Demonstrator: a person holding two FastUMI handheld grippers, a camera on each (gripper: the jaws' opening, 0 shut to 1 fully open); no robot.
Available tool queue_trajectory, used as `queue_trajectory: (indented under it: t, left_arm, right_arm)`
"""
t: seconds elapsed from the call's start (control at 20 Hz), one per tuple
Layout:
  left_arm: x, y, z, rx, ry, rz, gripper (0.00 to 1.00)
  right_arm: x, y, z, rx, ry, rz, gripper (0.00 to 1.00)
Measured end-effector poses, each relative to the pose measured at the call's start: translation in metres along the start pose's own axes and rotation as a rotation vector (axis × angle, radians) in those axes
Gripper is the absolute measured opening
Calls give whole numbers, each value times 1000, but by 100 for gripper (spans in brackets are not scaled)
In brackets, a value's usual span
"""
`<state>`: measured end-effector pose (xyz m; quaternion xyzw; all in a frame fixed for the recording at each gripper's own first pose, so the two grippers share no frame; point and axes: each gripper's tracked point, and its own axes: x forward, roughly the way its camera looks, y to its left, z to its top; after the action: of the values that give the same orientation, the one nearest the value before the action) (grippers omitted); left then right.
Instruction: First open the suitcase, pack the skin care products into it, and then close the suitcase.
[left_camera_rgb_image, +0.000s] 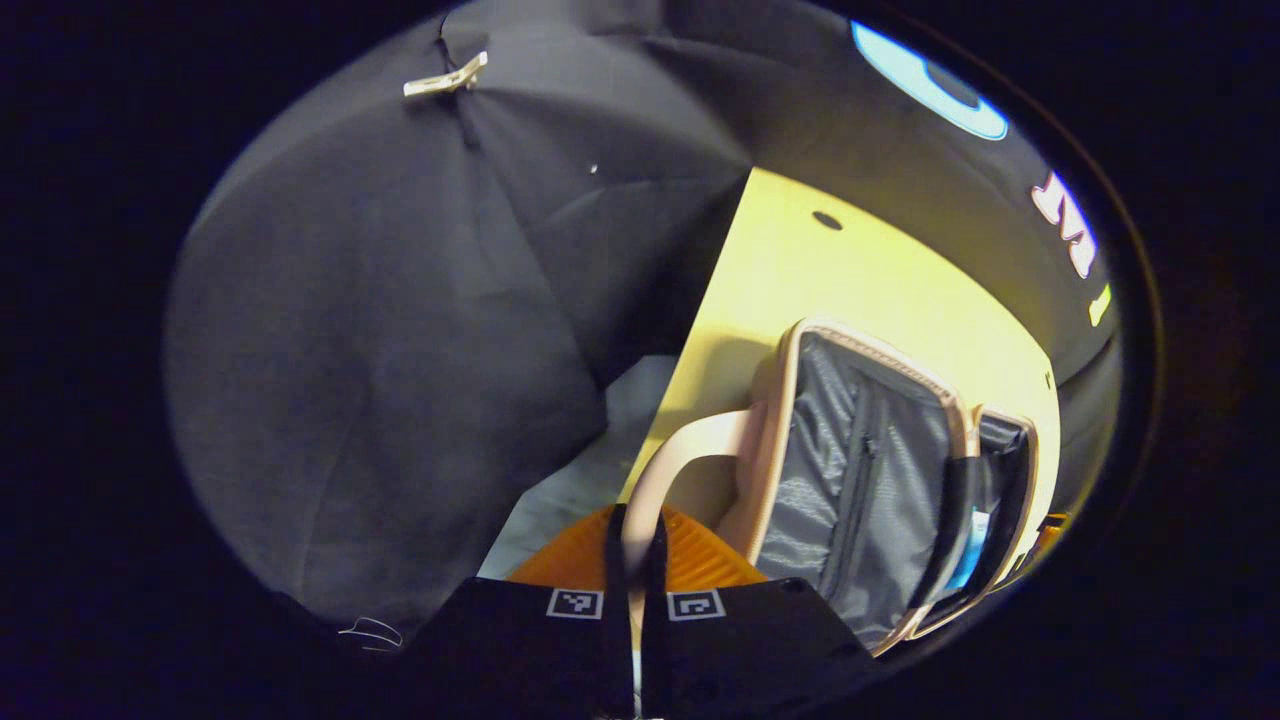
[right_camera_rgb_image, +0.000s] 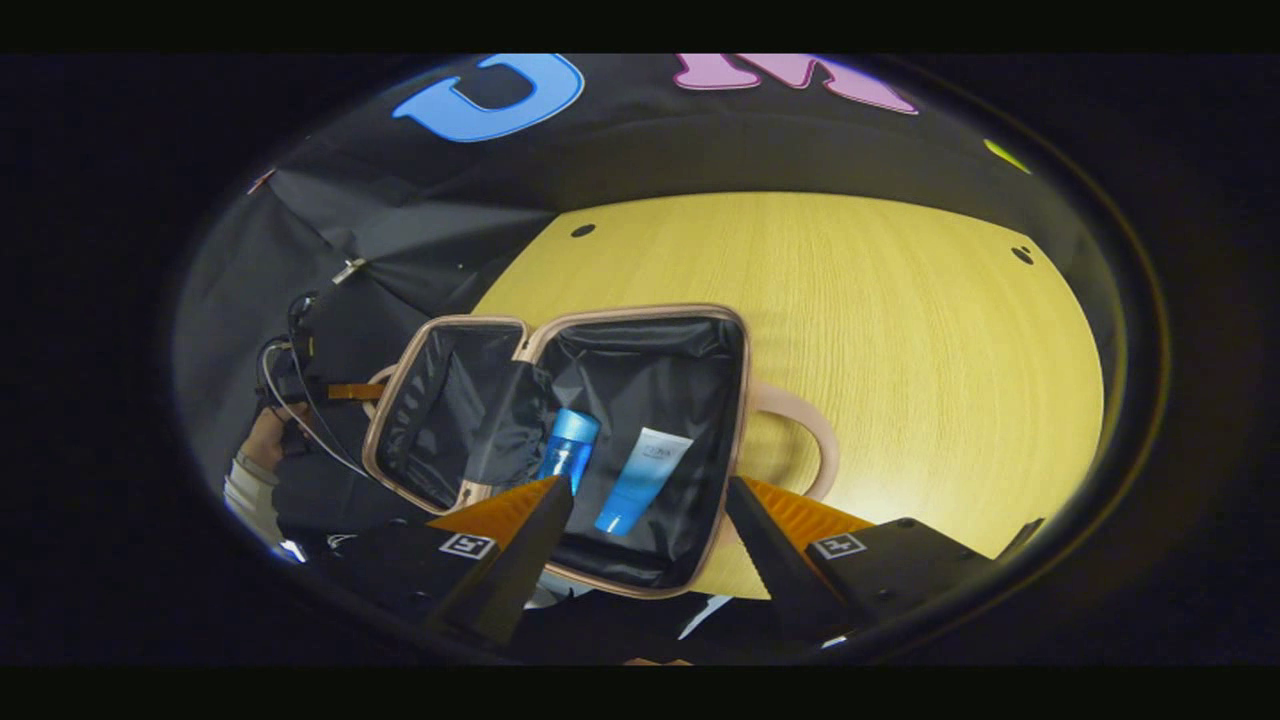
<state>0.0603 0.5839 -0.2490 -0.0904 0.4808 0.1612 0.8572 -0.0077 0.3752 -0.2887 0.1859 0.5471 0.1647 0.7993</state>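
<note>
- The pale yellow table (right_camera_rgb_image: 900, 330) looked like smooth wood with fine grain.
- The beige hard-shell suitcase (right_camera_rgb_image: 735, 400) had shiny black fabric lining.
- The metallic-blue bottle (right_camera_rgb_image: 570, 445) was glossy.
- The blue-and-white plastic tube (right_camera_rgb_image: 640, 480) looked smooth.

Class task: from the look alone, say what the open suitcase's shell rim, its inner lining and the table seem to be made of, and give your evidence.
Beige suitcase shell rim: likely hard plastic, smooth with a soft sheen along its edge. Dark suitcase lining: seemingly thin woven synthetic fabric; it wrinkles and glints, and a zip runs down it in the left gripper view. Yellow table: wood or wood-look laminate, with fine parallel grain lines and a matt finish.
</note>
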Motion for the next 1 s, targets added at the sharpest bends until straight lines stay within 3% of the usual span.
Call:
queue_trajectory:
  t: [0.3,0.55,0.6,0.85,1.0]
  left_arm:
    - [-84,-44,42,75,-196,-40,8]
    - [-158,-111,64,118,-374,-115,12]
    - [-171,-128,66,137,-401,-124,8]
    - [-237,-249,61,259,-578,-212,8]
    - [-248,-323,41,354,-650,-205,8]
  right_arm:
    - [-25,-7,25,-45,-120,8,98]
    - [-50,-22,25,-29,-175,22,97]
    - [-57,-26,24,-34,-188,25,97]
    - [-93,-53,20,-119,-229,63,98]
    - [-117,-72,20,-184,-258,91,97]
